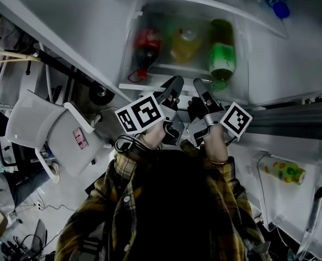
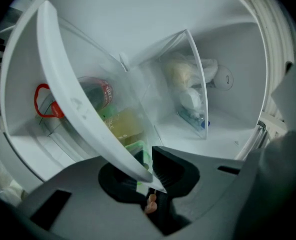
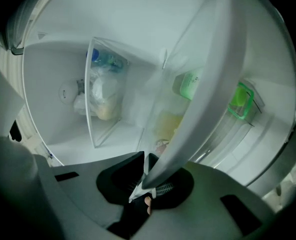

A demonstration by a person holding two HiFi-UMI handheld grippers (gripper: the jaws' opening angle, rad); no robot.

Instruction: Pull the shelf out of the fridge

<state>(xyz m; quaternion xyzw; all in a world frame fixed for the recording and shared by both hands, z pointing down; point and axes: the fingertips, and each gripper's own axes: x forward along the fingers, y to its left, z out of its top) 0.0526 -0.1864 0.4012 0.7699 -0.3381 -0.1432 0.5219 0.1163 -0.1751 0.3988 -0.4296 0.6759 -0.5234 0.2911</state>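
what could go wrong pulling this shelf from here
The left gripper and right gripper pinch only the thin front trim of the shelf, close together, so it may slip or tip once free. The red-labelled bottle, yellow bottle and green bottle lie on their sides; if they rest on it, they may roll out.

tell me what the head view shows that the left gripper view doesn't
Only the head view: the left gripper and right gripper side by side at the fridge, a white chair, and a door bottle at lower right.
Only the left gripper view: its jaws pinched on the white front rim of the shelf, and a clear bin of bagged food deeper inside.
Both: the shelf and the bottles on it.
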